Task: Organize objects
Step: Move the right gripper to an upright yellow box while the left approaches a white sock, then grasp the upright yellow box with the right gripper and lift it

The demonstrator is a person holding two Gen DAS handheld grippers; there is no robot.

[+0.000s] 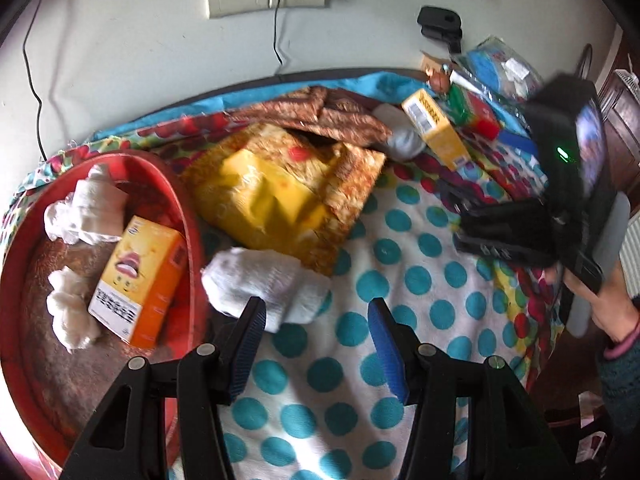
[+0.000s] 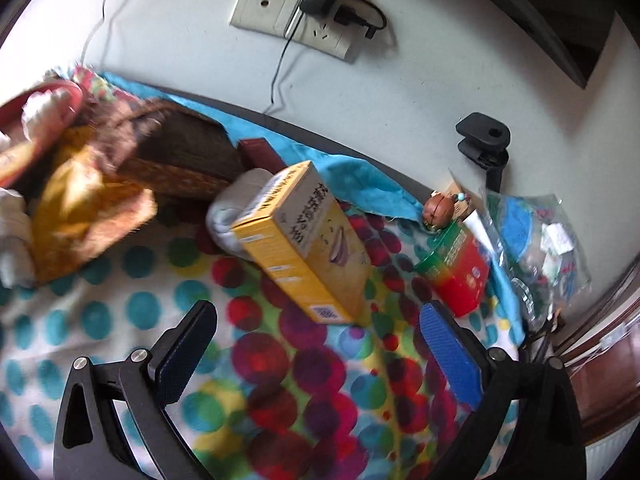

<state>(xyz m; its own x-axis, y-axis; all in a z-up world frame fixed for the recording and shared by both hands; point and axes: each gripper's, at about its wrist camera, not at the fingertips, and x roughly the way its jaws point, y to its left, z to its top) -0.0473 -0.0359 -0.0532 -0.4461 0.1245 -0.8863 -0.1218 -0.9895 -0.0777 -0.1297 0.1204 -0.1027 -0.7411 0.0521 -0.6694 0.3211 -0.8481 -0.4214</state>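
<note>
My left gripper point(image 1: 318, 312) is open and empty, just in front of a white rolled cloth point(image 1: 264, 286) lying on the dotted blanket. To its left a red round tray point(image 1: 188, 216) holds an orange box point(image 1: 140, 276) and white cloths point(image 1: 90, 208). My right gripper point(image 2: 316, 320) is open and empty, close in front of a yellow box point(image 2: 308, 240) that leans on a white cloth point(image 2: 228, 216). The right gripper's body point(image 1: 560, 184) shows at the right of the left wrist view, near the same yellow box point(image 1: 436, 128).
A yellow packet on a brown mat point(image 1: 280, 196) lies mid-blanket. A red-green box point(image 2: 456, 264), a small brown figure point(image 2: 438, 208) and a clear plastic bag point(image 2: 536, 248) sit at the right. A wall with sockets and cables point(image 2: 316, 28) stands behind.
</note>
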